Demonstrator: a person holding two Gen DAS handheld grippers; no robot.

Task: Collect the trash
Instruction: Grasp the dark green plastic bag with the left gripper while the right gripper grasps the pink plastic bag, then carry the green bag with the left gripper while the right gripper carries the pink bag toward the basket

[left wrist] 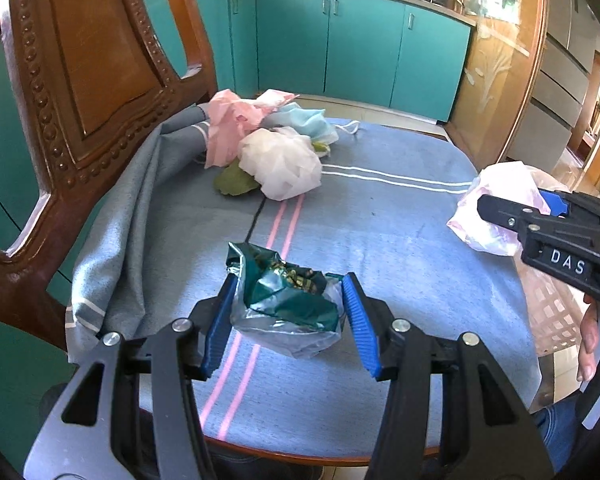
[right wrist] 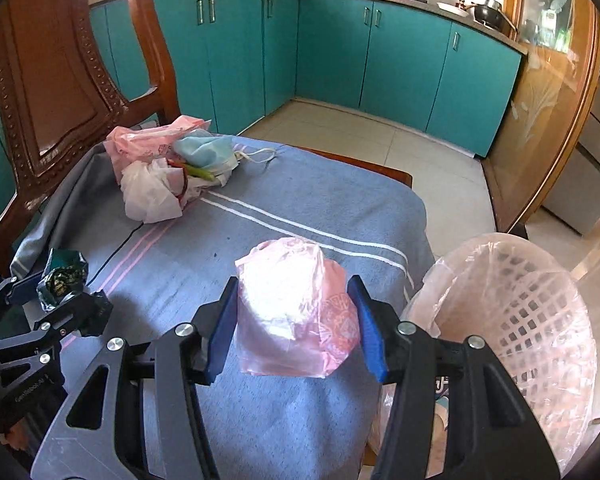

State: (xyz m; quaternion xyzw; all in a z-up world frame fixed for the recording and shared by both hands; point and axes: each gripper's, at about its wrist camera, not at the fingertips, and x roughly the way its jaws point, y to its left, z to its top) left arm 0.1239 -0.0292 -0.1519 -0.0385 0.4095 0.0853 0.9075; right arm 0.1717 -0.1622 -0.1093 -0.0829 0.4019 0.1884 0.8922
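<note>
My left gripper [left wrist: 288,316] is shut on a crumpled green foil wrapper with clear plastic [left wrist: 288,300], held just above the blue tablecloth [left wrist: 400,240]. The same wrapper [right wrist: 62,280] shows at the left of the right wrist view, between the left gripper's [right wrist: 56,294] fingers. My right gripper [right wrist: 294,316] is shut on a bunched pink plastic bag [right wrist: 296,308], lifted over the table's right side; the bag [left wrist: 496,208] also shows in the left wrist view. A white lattice bin lined with pink plastic [right wrist: 540,320] stands right beside the right gripper.
A pile of trash lies at the table's far left: pink bag [left wrist: 228,124], white bag [left wrist: 284,164], light blue mask [left wrist: 312,120], green leaf [left wrist: 232,184]. A carved wooden chair [left wrist: 84,80] stands behind it. Teal cabinets [right wrist: 340,48] and tiled floor [right wrist: 340,128] lie beyond.
</note>
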